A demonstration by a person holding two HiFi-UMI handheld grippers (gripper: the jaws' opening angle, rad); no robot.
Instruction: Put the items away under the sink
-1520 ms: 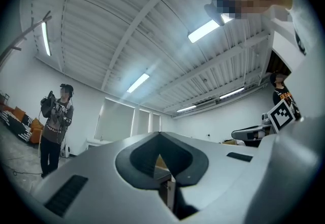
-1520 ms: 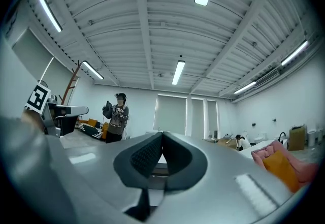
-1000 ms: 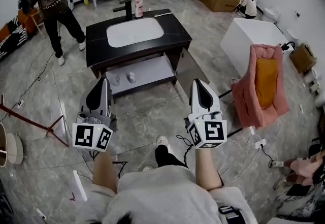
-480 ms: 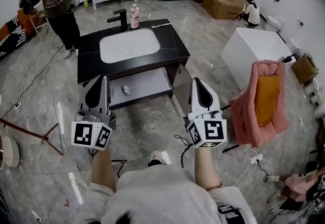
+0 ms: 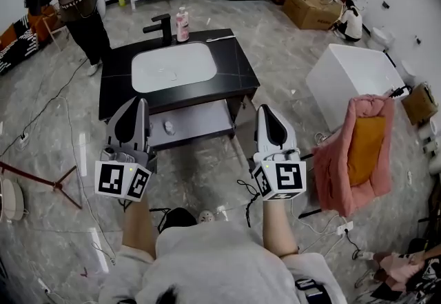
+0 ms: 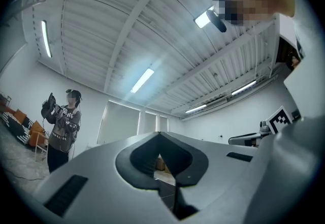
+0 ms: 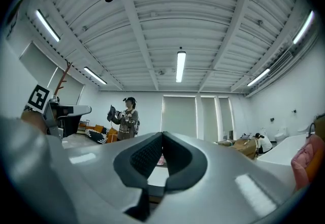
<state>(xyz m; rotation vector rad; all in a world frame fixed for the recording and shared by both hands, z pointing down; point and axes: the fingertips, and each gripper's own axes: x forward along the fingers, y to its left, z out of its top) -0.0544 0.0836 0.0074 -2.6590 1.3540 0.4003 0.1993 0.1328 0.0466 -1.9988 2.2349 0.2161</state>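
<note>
The left gripper and right gripper both pressed together, empty; the countertop hides much of the shelf beneath

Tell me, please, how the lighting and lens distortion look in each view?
Head view: evenly lit, sharp, the floor bowing at the edges. Left gripper view: round fisheye, black corners, a ceiling lamp blown out. Right gripper view: same dark corners, ceiling beams curved.

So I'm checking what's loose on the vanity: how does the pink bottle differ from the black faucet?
The bottle is pink and an upright column; the faucet is black with a spout jutting sideways. The bottle stands right of the faucet in the head view. Both sit on the countertop behind the basin.
</note>
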